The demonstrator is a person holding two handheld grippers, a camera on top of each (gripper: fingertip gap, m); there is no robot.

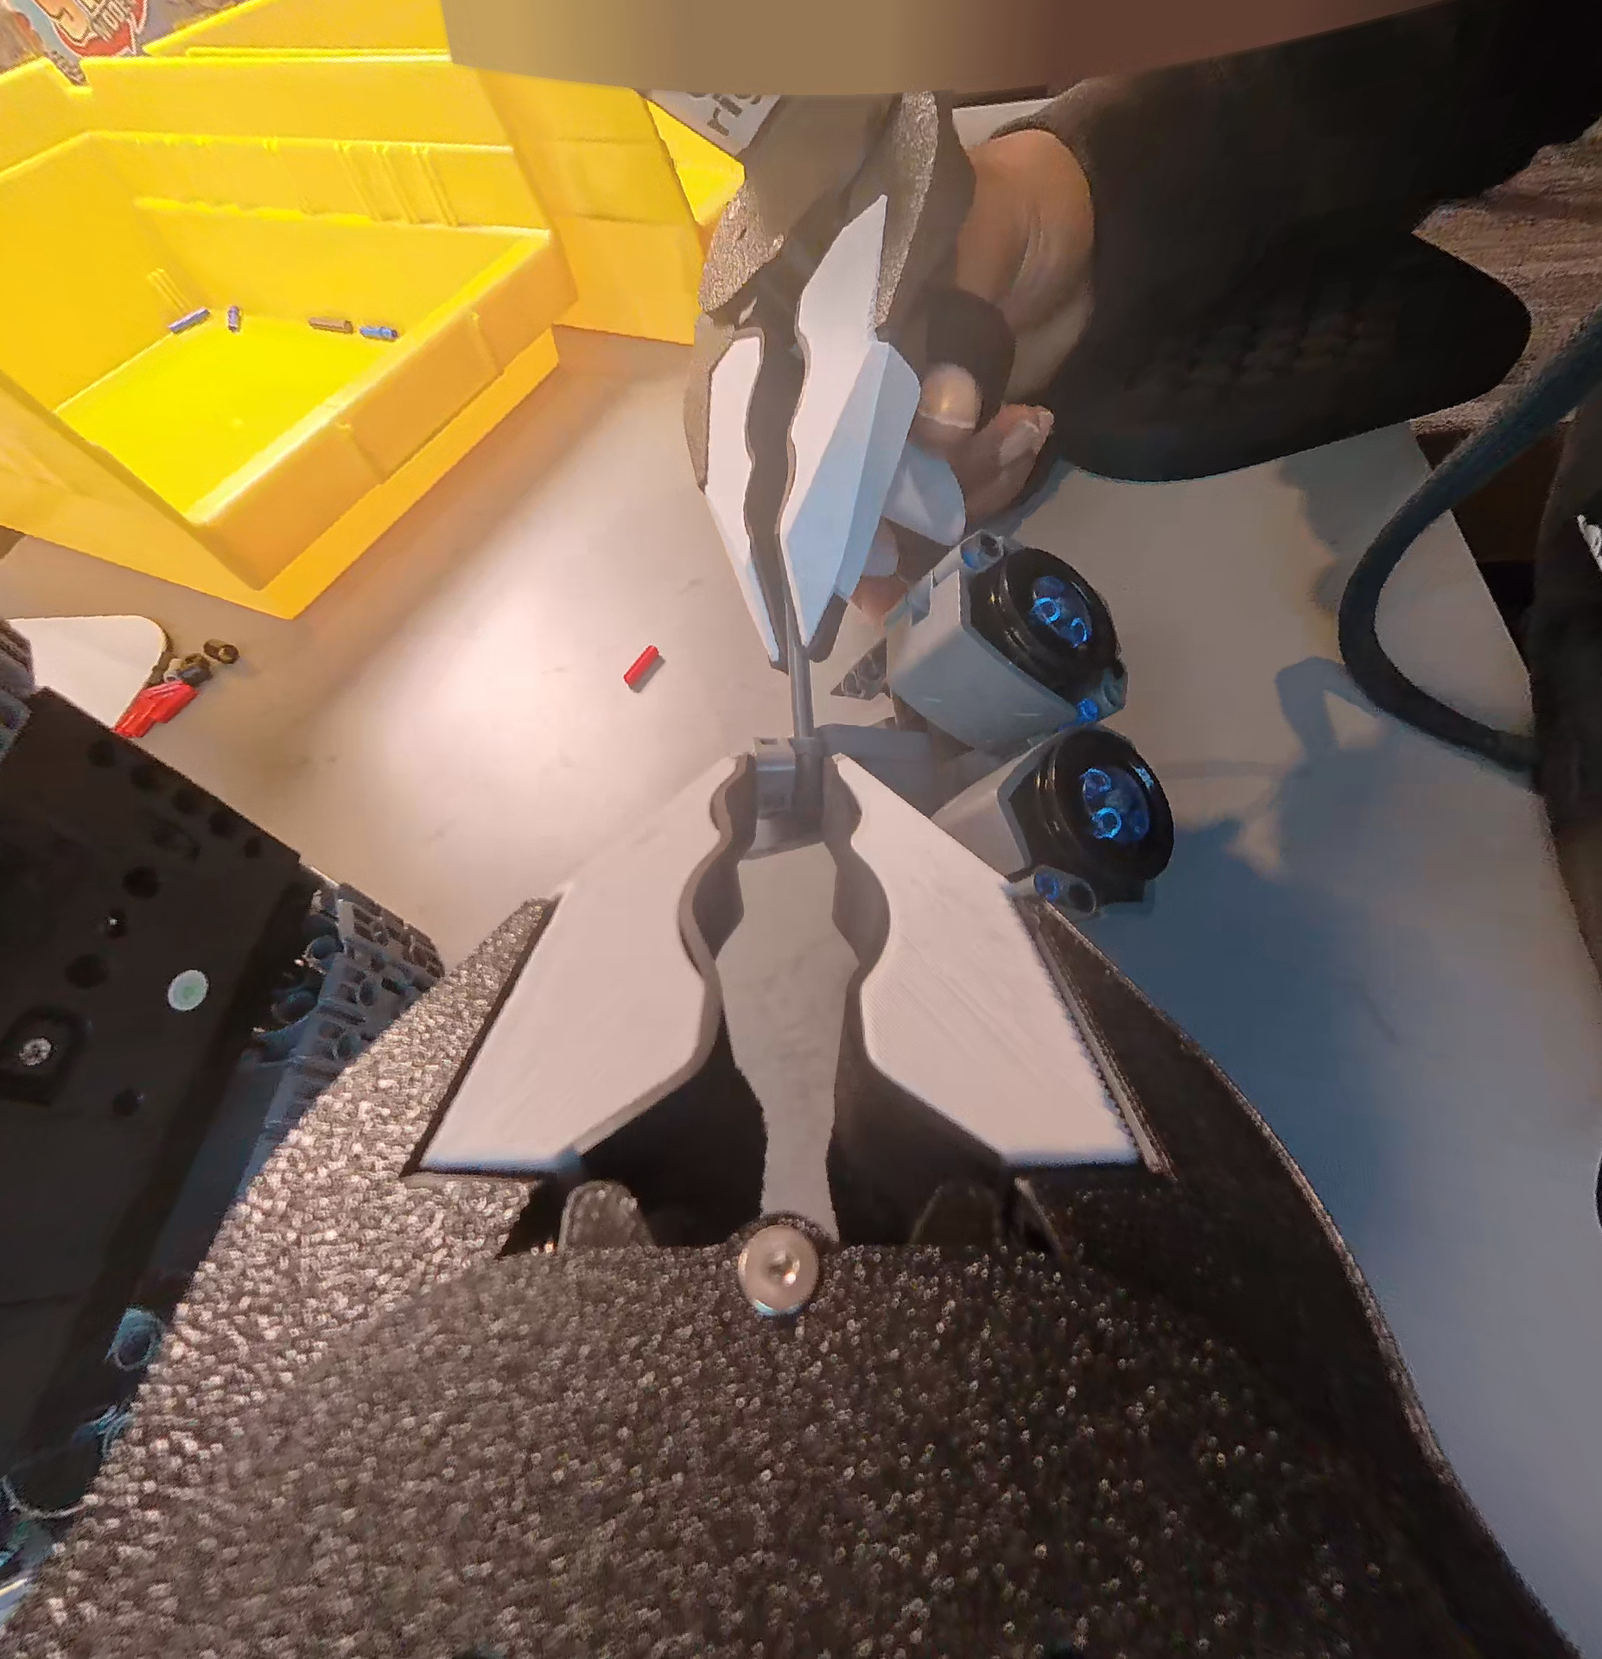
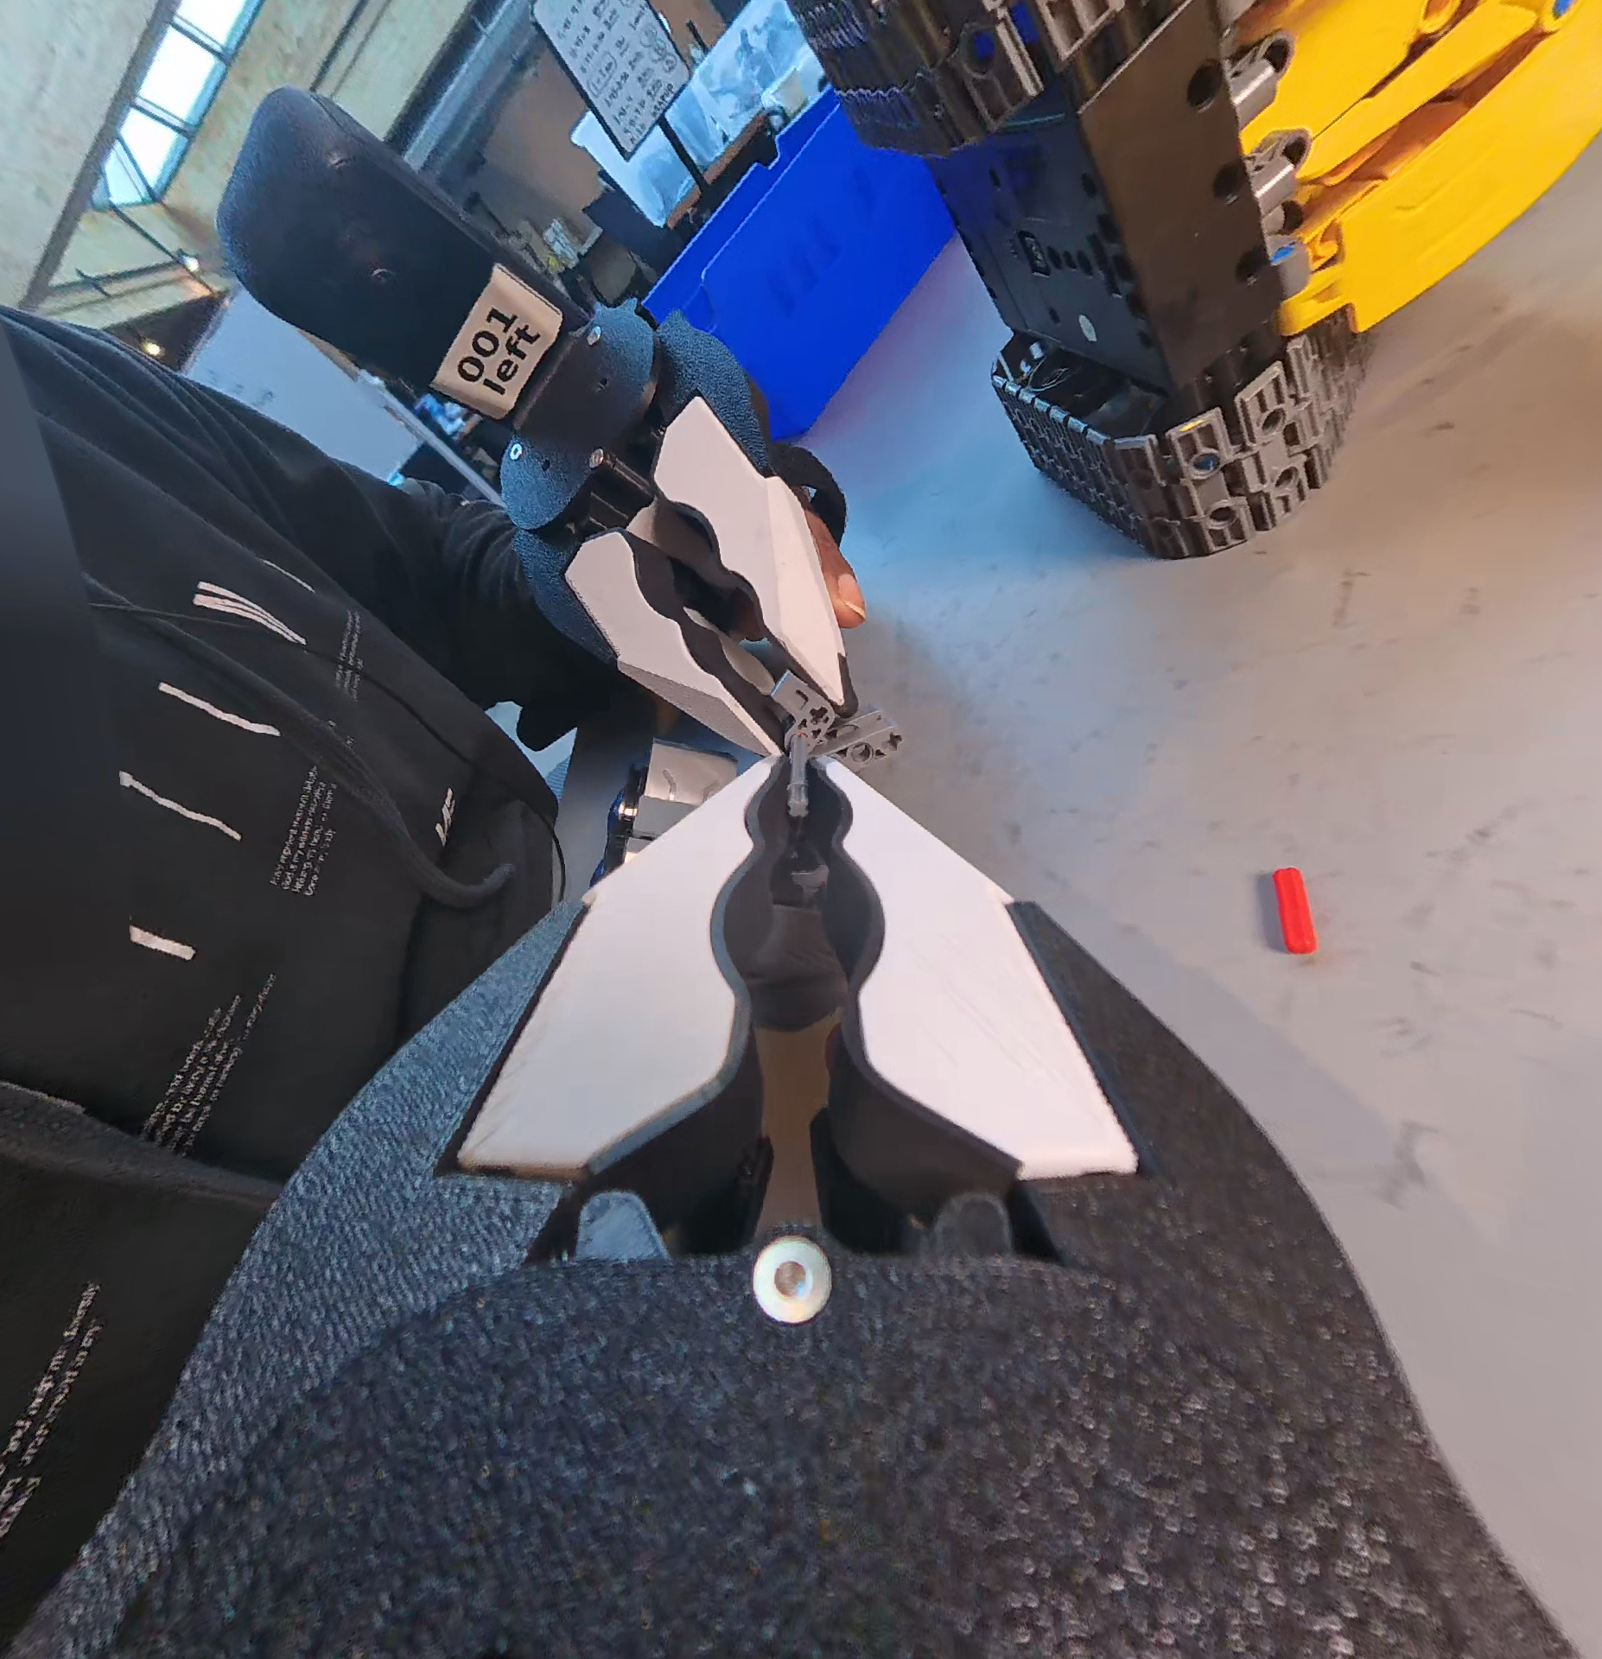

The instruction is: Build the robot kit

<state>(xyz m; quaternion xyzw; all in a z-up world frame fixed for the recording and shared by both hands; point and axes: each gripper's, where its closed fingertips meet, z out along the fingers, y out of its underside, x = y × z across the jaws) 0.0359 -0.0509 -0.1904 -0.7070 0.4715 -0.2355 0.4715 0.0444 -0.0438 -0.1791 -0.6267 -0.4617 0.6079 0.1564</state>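
Note:
My left gripper (image 1: 784, 776) is shut on a small grey connector piece (image 1: 775, 808), held just above the grey table (image 1: 474, 772). My right gripper (image 1: 790, 648) comes down from above, shut on a thin dark grey axle (image 1: 803, 700) whose lower end meets the connector. In the right wrist view my right gripper (image 2: 797, 774) pinches the axle (image 2: 796, 790), pointing at the left gripper (image 2: 811, 718) and its grey piece (image 2: 856, 732). A grey assembly with two black wheels with blue hubs (image 1: 1103, 808) lies just behind the tips.
A yellow compartment tray (image 1: 268, 431) with a few small pins stands at the back left. A red pin (image 1: 640, 667) (image 2: 1293, 908) lies loose. A black tracked vehicle (image 1: 106, 943) (image 2: 1183, 359) sits close by. A dark cable (image 1: 1408, 583), a blue bin (image 2: 806, 260) and a person in black (image 2: 241, 718) are near. From the right gripper's tips to the red pin (image 1: 640, 667) is close to 9 cm. It turns up in the right wrist view (image 2: 1287, 908) as well.

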